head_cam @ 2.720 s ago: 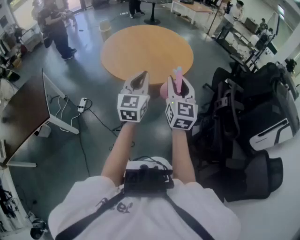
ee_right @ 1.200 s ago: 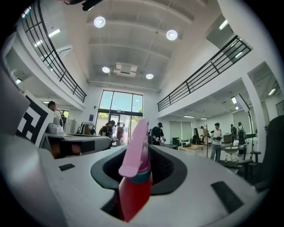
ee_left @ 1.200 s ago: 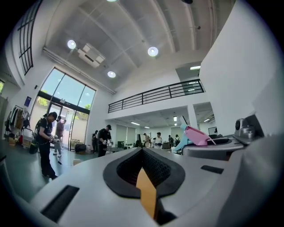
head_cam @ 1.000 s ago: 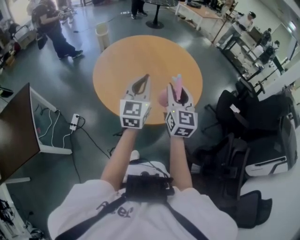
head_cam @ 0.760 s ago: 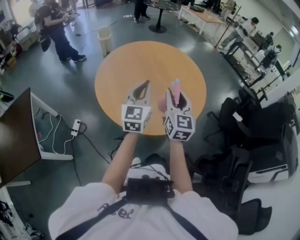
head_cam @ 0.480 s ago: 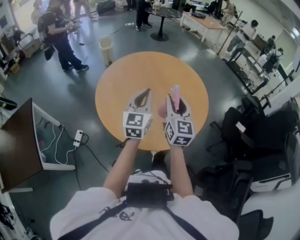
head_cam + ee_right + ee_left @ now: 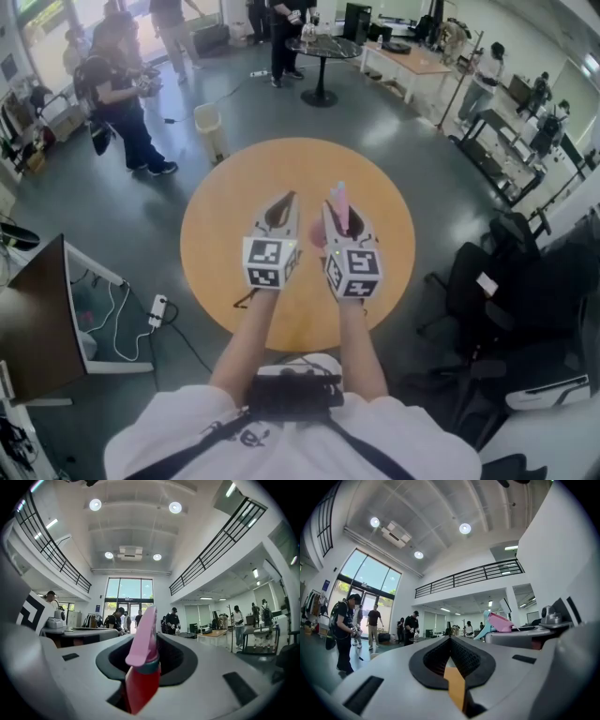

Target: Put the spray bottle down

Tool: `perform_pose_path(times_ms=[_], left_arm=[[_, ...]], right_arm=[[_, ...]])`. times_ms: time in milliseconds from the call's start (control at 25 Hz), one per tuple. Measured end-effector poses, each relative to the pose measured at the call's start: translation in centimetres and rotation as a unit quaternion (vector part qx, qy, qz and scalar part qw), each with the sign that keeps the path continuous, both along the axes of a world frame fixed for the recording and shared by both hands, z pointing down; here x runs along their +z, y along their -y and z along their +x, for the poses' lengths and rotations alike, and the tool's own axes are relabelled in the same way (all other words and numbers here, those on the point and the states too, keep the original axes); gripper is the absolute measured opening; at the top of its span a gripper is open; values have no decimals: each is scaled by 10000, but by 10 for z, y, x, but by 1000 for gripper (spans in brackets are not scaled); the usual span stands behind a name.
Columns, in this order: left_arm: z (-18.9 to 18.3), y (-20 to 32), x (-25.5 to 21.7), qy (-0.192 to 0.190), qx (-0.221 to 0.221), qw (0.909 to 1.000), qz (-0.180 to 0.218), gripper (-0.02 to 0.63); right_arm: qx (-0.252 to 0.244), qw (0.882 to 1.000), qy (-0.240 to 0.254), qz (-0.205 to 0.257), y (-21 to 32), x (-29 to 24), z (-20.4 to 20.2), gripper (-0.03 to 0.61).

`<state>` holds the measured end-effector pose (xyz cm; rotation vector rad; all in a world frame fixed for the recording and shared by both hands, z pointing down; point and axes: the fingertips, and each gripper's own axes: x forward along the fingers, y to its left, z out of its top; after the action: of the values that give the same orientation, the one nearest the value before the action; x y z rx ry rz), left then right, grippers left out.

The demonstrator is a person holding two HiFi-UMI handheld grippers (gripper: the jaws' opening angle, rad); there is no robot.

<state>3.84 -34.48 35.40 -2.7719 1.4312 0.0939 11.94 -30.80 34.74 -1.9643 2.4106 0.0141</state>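
My right gripper [image 7: 337, 214] is shut on a spray bottle [image 7: 339, 201] with a pink trigger head and a red body, held upright. In the right gripper view the bottle [image 7: 142, 667] stands between the jaws and hides the tips of that gripper [image 7: 152, 638]. My left gripper [image 7: 281, 208] hangs beside it, shut and empty; its tips meet in the left gripper view [image 7: 451, 638], where the bottle's pink head [image 7: 500, 622] shows at the right. Both grippers point level over the near half of a round orange table [image 7: 225, 234].
Several people stand at the far left [image 7: 117, 103] and at the back. A pale bin [image 7: 211, 131] and a small black table [image 7: 319, 47] lie beyond the orange table. Black office chairs [image 7: 506, 281] crowd the right; a desk with a monitor [image 7: 37, 319] and cables stands left.
Both grippers have moved forward together with the person, from before the table's near edge to over its top. The bottle stays in the right gripper.
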Motion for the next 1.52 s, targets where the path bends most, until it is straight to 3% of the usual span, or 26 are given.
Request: perform_pose_path(times_ms=[240, 600, 840, 1320, 1520], left_arm=[[31, 32, 23, 166, -24, 9998, -143, 12], [34, 102, 55, 111, -177, 9993, -300, 12], [73, 159, 81, 207, -158, 9985, -484, 12], [87, 203, 136, 51, -272, 9941, -1053, 12], [91, 207, 173, 203, -260, 9915, -1261, 12]], right_arm=[[-20, 9997, 109, -230, 38, 24, 38, 144], [-19, 9986, 82, -515, 120, 63, 52, 144], [-86, 9979, 31, -645, 184, 84, 83, 144], [-146, 9945, -122, -1031, 245, 144, 108, 144], [-128, 9931, -142, -1158, 261, 175, 116, 145]])
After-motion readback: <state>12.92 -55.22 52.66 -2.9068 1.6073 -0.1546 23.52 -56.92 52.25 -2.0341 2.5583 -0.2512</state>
